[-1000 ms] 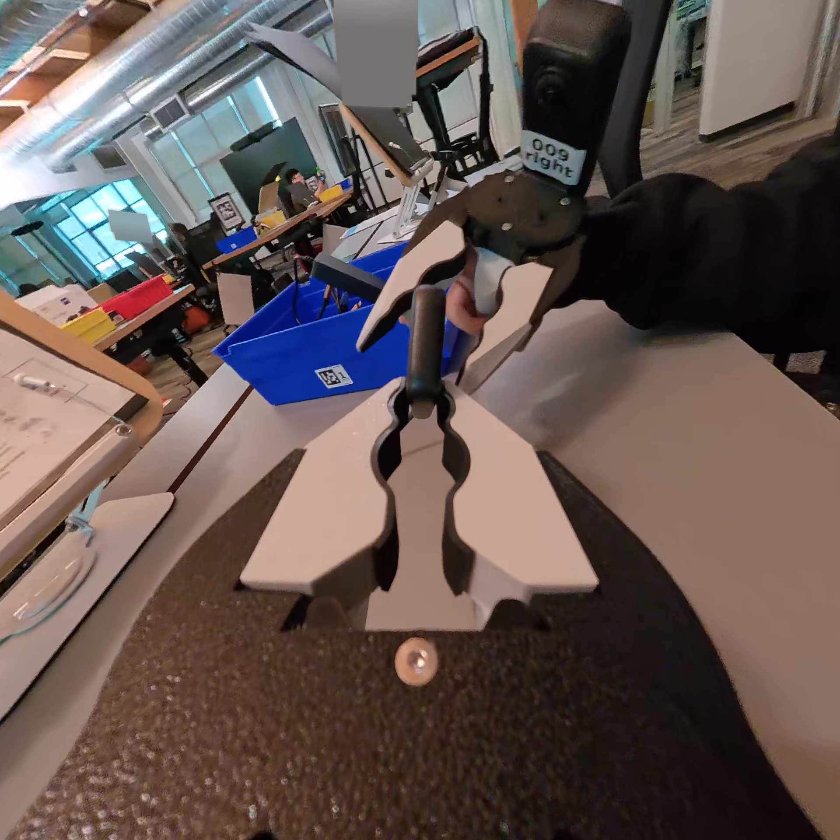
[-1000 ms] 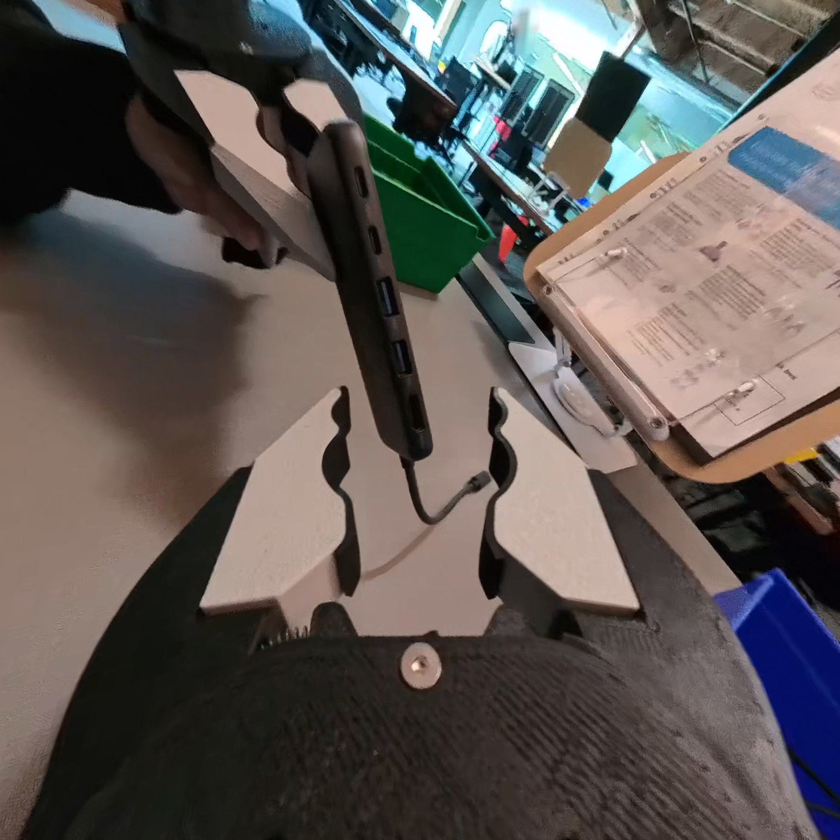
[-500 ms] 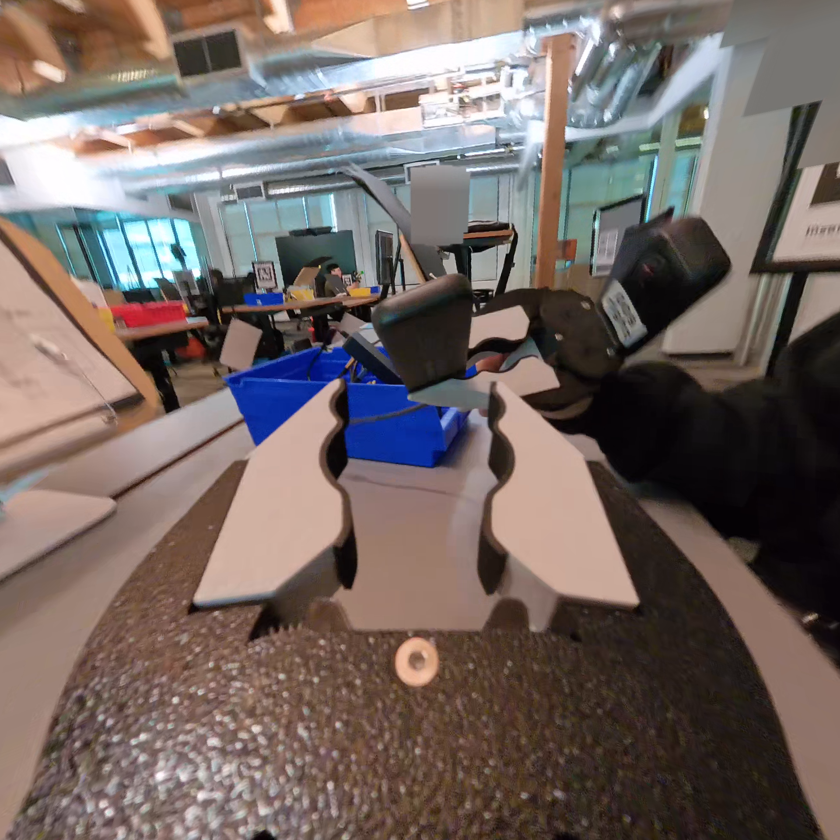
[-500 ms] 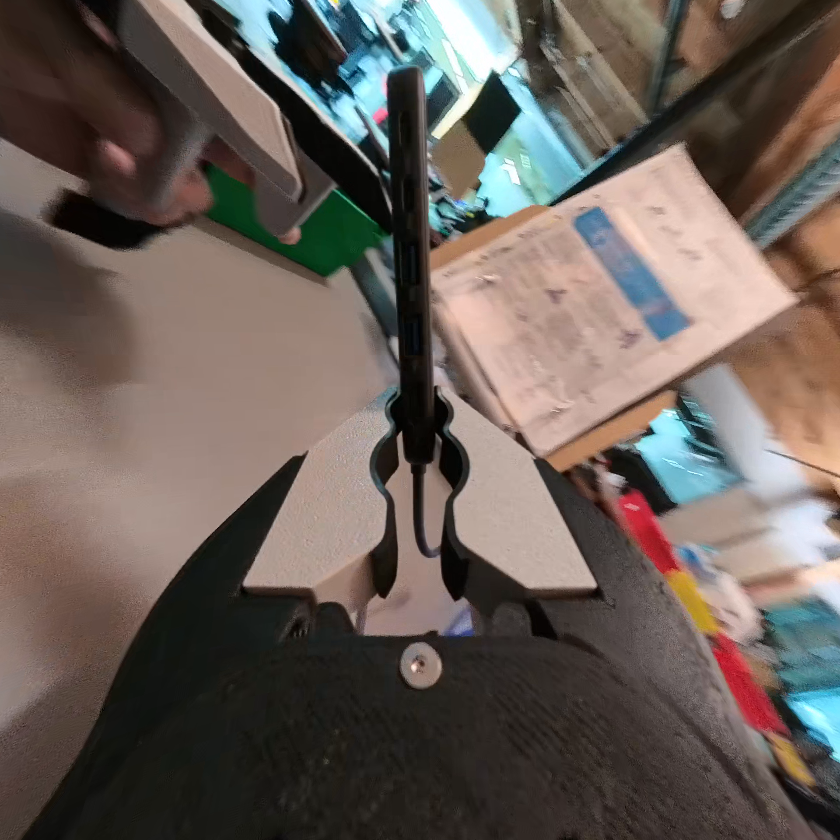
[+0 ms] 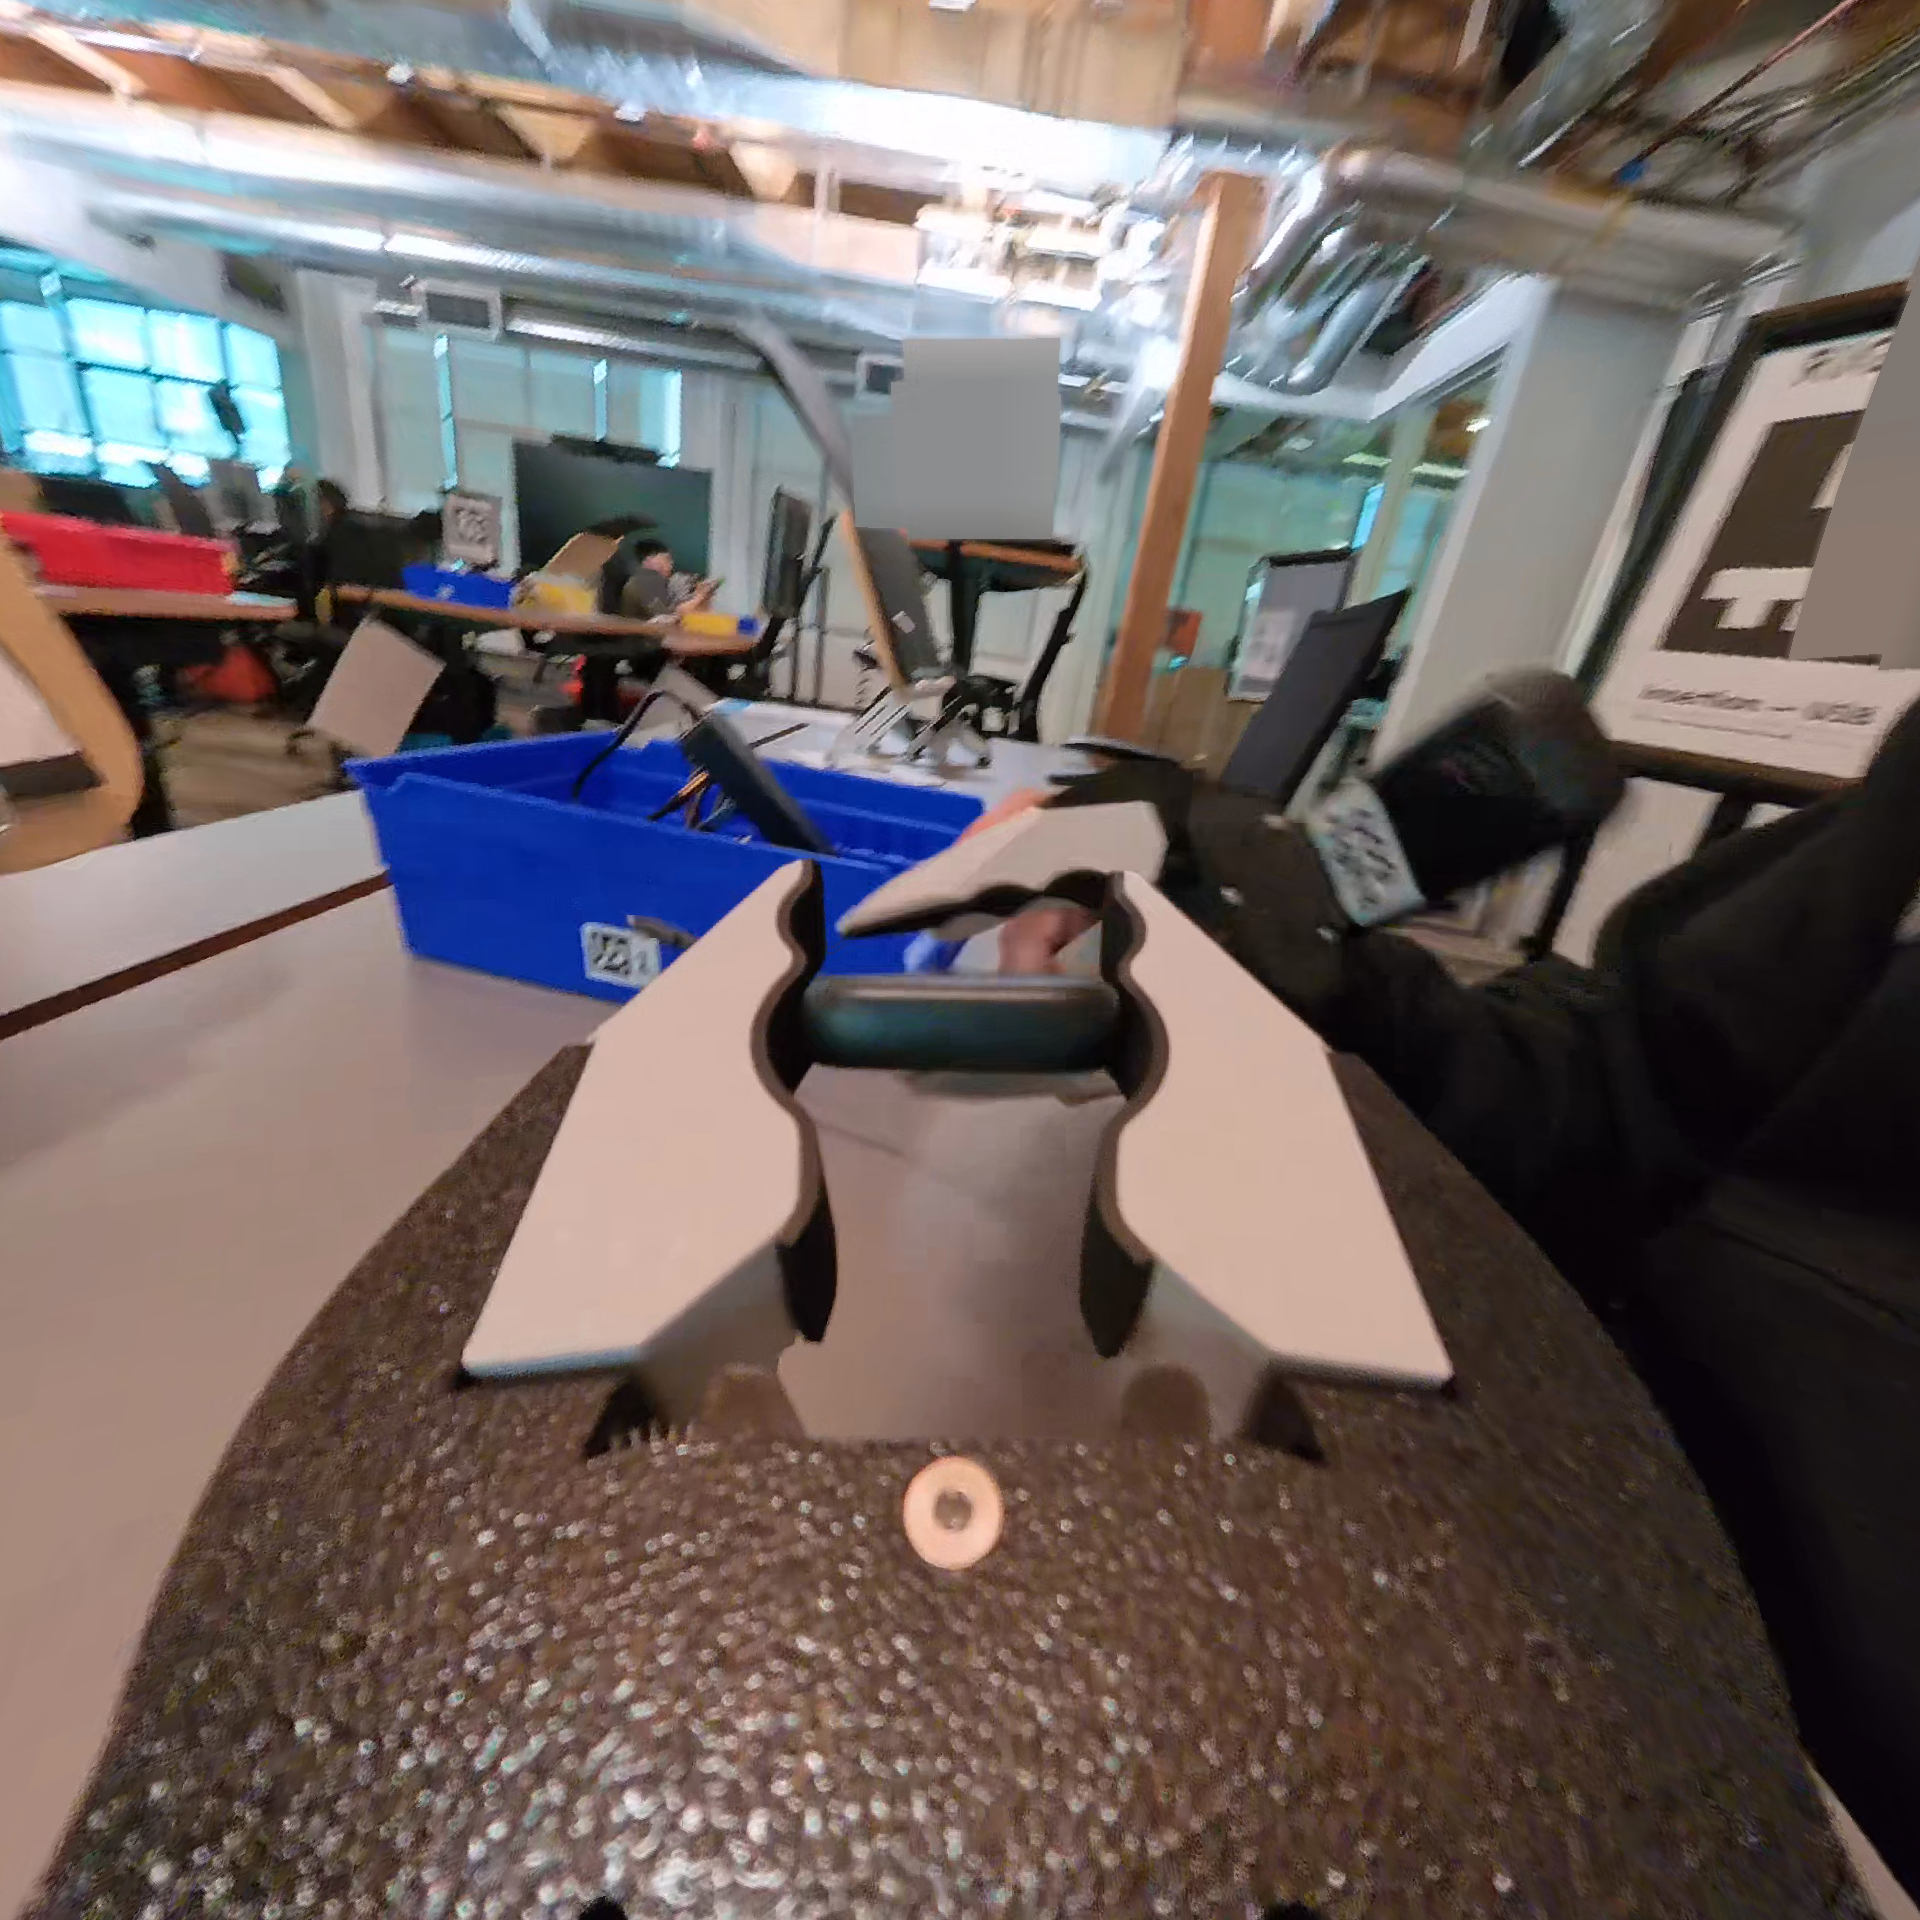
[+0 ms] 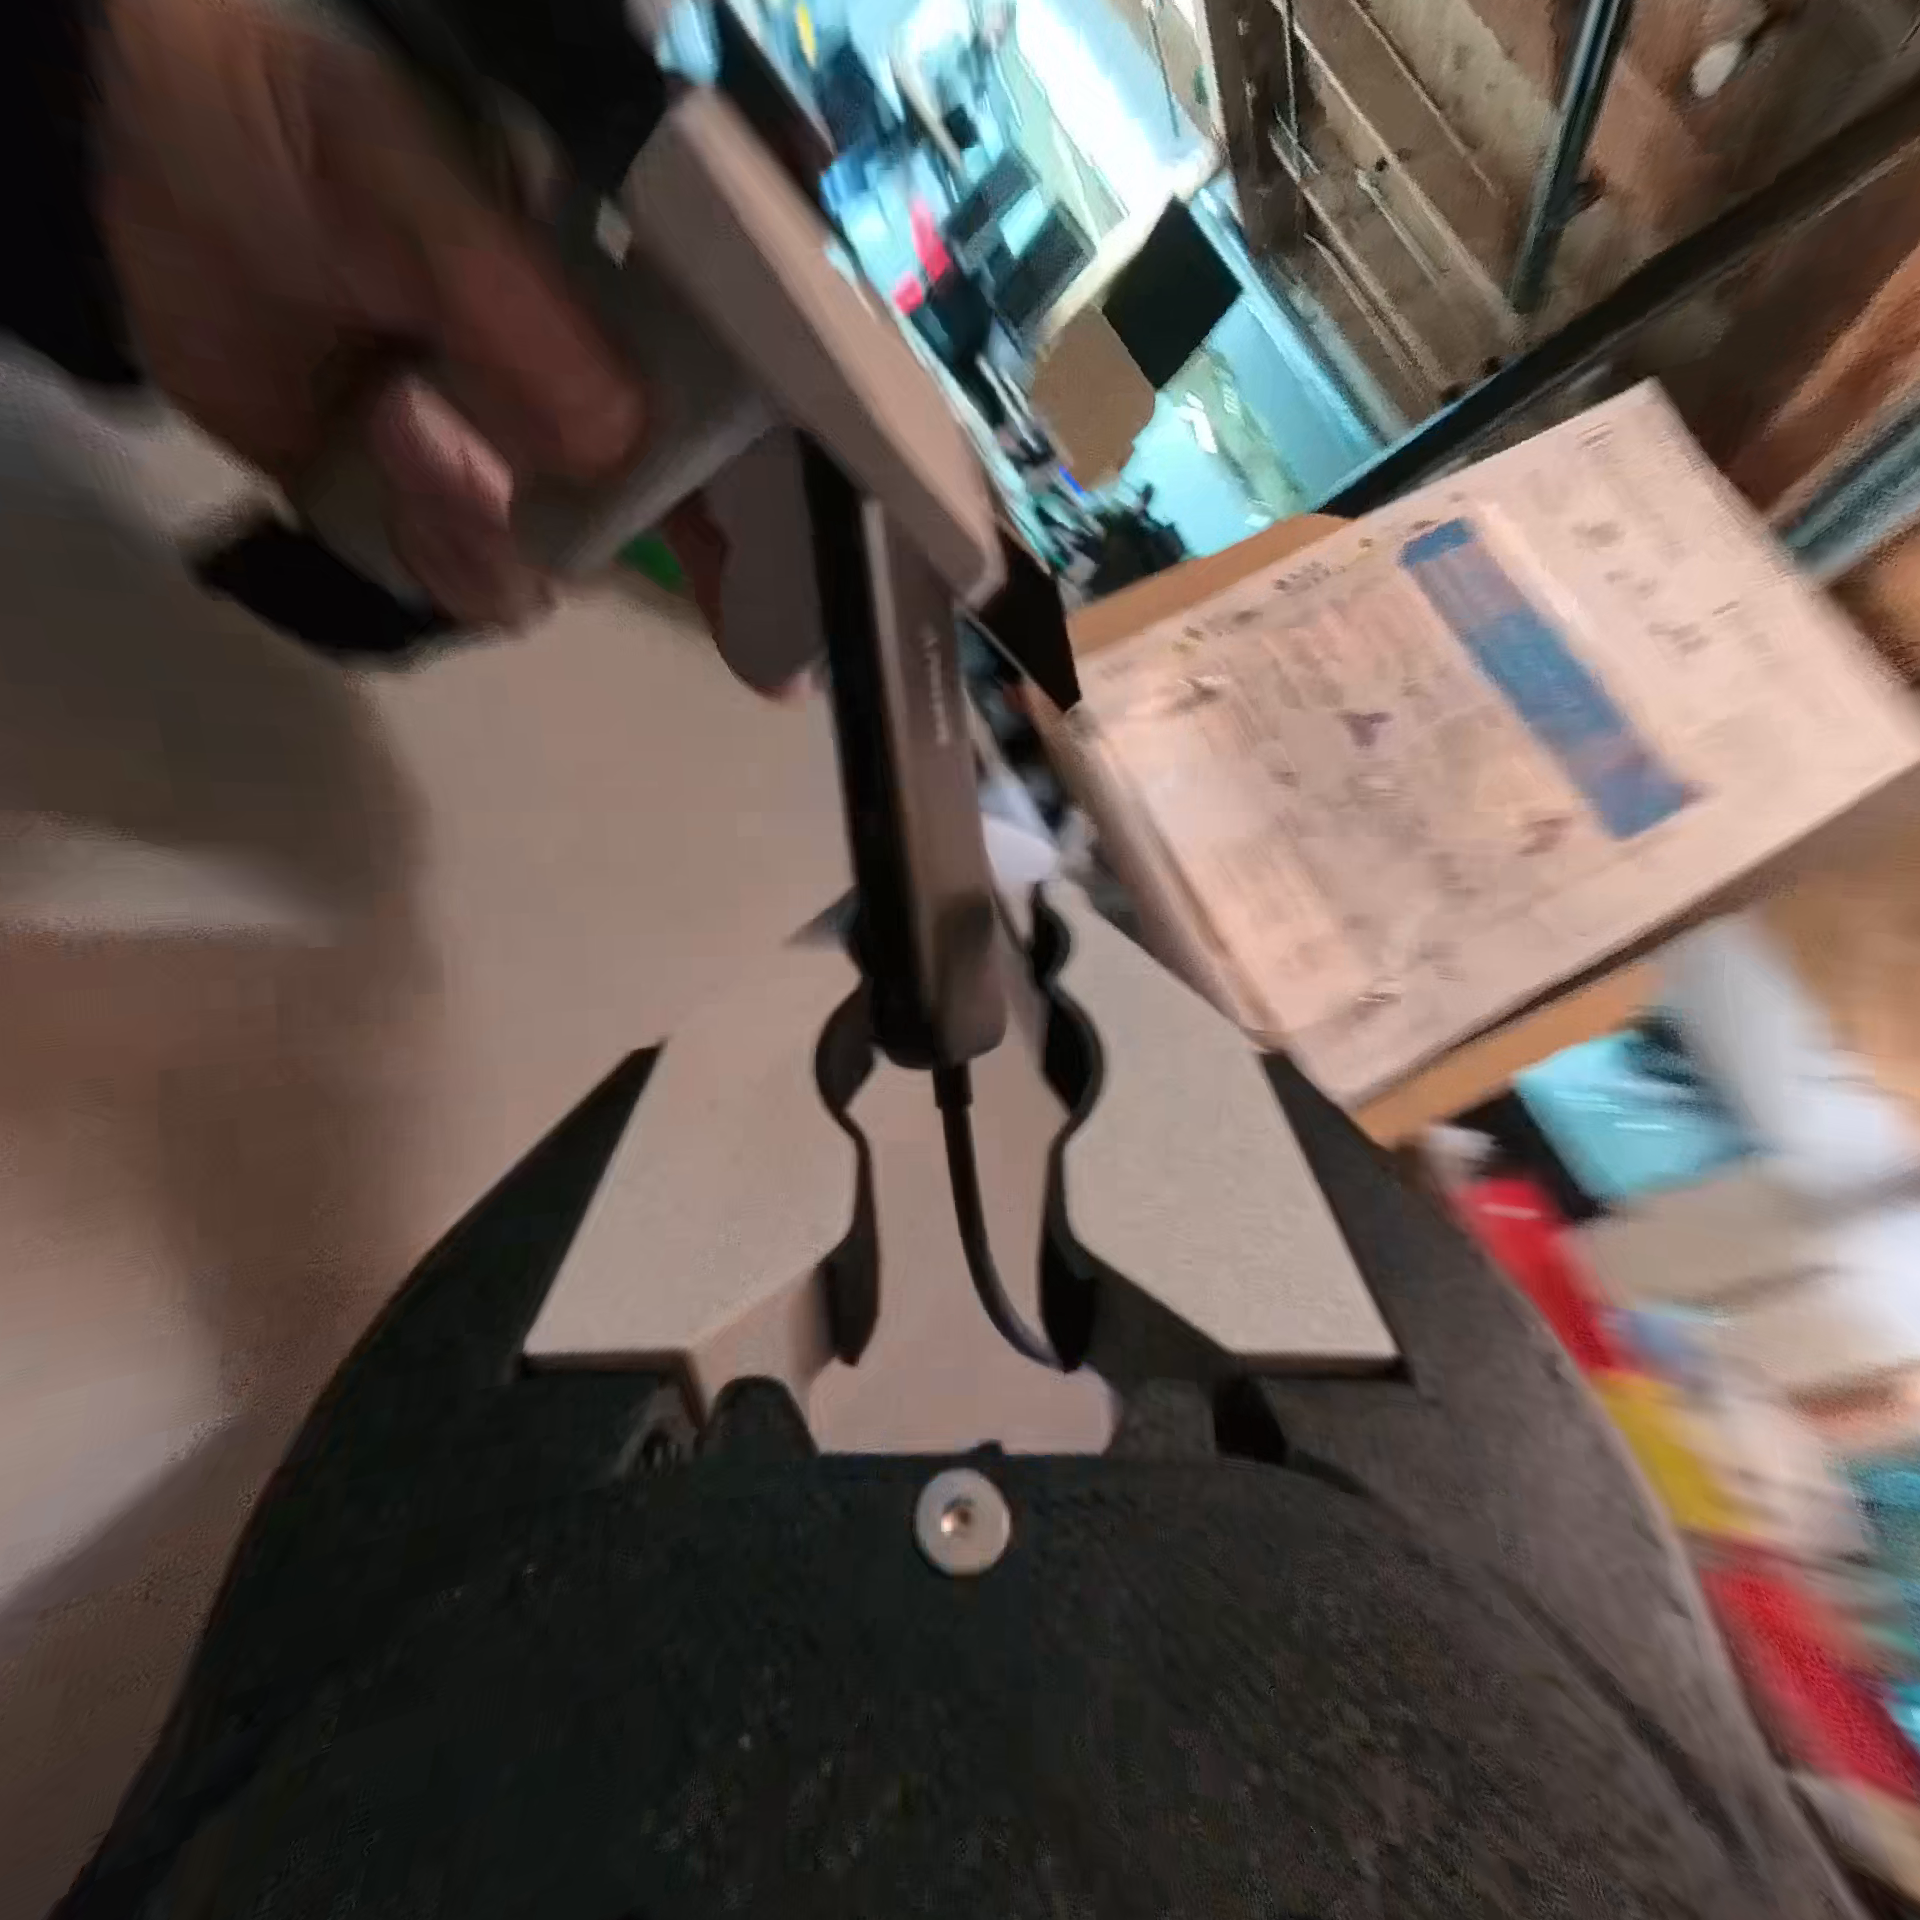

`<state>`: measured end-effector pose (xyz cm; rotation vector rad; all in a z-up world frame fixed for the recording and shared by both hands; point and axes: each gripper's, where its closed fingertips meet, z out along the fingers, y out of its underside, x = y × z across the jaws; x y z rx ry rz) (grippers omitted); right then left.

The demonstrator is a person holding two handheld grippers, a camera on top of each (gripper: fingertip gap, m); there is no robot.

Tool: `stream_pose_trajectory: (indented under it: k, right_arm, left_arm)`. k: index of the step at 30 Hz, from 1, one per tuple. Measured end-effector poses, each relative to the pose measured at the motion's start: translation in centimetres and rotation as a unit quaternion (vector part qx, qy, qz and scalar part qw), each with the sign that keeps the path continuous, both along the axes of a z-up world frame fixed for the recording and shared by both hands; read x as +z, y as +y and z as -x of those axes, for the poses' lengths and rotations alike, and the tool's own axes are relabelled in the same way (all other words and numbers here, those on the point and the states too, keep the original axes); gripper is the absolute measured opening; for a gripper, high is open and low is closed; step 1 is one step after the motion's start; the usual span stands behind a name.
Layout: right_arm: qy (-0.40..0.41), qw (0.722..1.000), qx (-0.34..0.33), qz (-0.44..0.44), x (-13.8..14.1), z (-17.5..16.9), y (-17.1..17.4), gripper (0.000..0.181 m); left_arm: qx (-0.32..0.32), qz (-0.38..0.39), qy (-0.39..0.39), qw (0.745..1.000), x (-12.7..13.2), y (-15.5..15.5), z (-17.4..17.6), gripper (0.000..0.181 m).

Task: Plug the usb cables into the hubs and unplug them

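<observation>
Left wrist view: my left gripper [image 5: 961, 1023] clamps the dark, slim hub [image 5: 961, 1023] crosswise; my right gripper [image 6: 940, 997] pinches its cabled end. Below lies a grey table [image 5: 260, 1122], a blue bin [image 5: 499, 862] behind it.

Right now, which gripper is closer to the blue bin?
Right. The right gripper sits just before the blue bin's right end; the left gripper is farther back, at the hub's near end.

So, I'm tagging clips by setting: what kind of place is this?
Probably an open-plan office or lab workspace: rows of desks behind, exposed ceiling ducts, and a blue parts bin on the table.
</observation>
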<state>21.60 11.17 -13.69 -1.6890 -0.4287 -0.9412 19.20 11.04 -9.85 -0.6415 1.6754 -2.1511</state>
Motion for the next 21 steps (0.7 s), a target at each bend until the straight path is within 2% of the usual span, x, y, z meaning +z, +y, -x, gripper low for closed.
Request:
stream_pose_trajectory:
  k: [2,4,5,7,10,15,17,21]
  right_arm:
    - [0.141,0.986,0.076,-0.050,0.9,1.4,0.1,0.054]
    - [0.252,0.957,0.128,-0.070,1.3,2.2,0.0,0.071]
    - [0.291,0.942,0.156,-0.061,1.1,2.9,0.0,0.074]
    - [0.330,0.924,0.188,-0.042,0.7,3.8,-0.1,0.075]
    - [0.347,0.910,0.221,-0.052,1.2,4.7,-0.4,0.070]
    - [0.379,0.893,0.239,-0.026,0.0,5.2,-0.4,0.057]
    - [0.388,0.886,0.249,-0.049,0.4,5.1,-0.4,0.056]
    - [0.436,0.851,0.271,-0.114,2.1,4.7,-0.5,0.047]
  left_arm:
    - [-0.027,0.005,-0.033,0.999,0.7,-0.4,1.1,0.051]
    - [-0.048,0.006,-0.077,0.996,1.6,-0.8,2.3,0.051]
    - [-0.052,0.001,-0.090,0.995,1.7,-0.9,2.6,0.051]
    - [-0.061,-0.008,-0.099,0.993,1.6,-1.1,3.0,0.052]
    - [-0.067,-0.001,-0.102,0.993,1.4,-0.8,3.0,0.052]
    - [-0.073,0.049,-0.111,0.990,2.4,0.2,3.3,0.052]
    - [-0.073,0.051,-0.115,0.989,2.5,0.4,3.4,0.052]
    - [-0.067,0.075,-0.115,0.988,2.8,0.9,3.1,0.052]
